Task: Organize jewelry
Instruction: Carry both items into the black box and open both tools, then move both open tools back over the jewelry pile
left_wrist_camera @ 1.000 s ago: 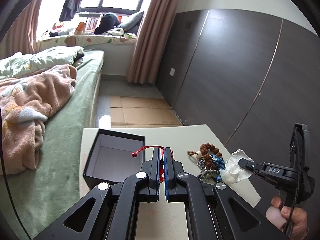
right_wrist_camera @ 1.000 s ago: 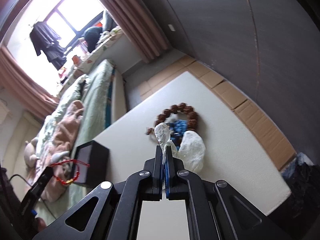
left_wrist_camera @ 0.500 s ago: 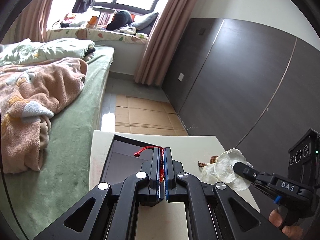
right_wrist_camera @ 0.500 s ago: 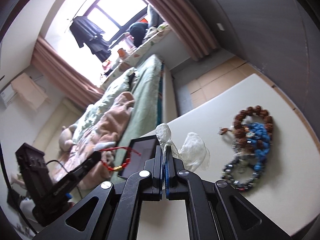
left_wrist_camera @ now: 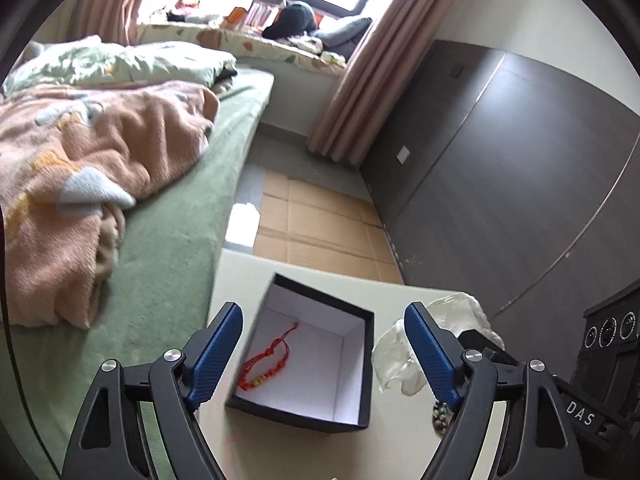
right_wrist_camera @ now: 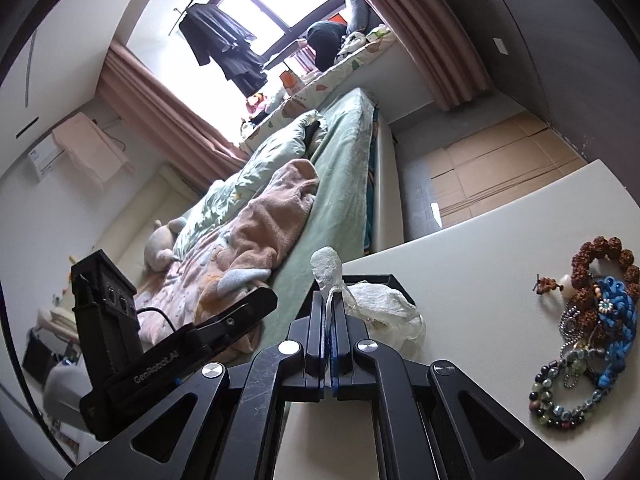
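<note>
The bed (left_wrist_camera: 180, 240) takes up the left side of the left wrist view; it has a green sheet, and a peach fleece blanket (left_wrist_camera: 92, 152) lies crumpled on it. A dark wall panel (left_wrist_camera: 520, 168) closes off the right side. Flattened cardboard (left_wrist_camera: 316, 224) covers the floor between the bed and the panel.

The pale counter (right_wrist_camera: 480, 248) stands beside the bed and carries all the task's things.

The black gift box (left_wrist_camera: 320, 360) sits open on the counter, white inside, with no lid on it. It lies directly below the left gripper (left_wrist_camera: 324, 352).

Left gripper: the jaws are opening and stand wide apart, one blue pad on each side of the box. Nothing is between them and neither pad touches the box.

Right gripper (right_wrist_camera: 331, 312): the jaws are together, clamped on the twisted neck of a clear plastic bag (right_wrist_camera: 380, 308). The bag hangs just beside the box, near its right wall in the left wrist view.

A pile of bracelets (right_wrist_camera: 592, 328) lies on the counter well apart from the box, at the right edge of the right wrist view. It includes brown seed beads, a blue woven cord and dark glass beads.

The red string bracelet (left_wrist_camera: 268, 364) lies loose on the box floor, toward its left wall, with small gold beads at the near end.
</note>
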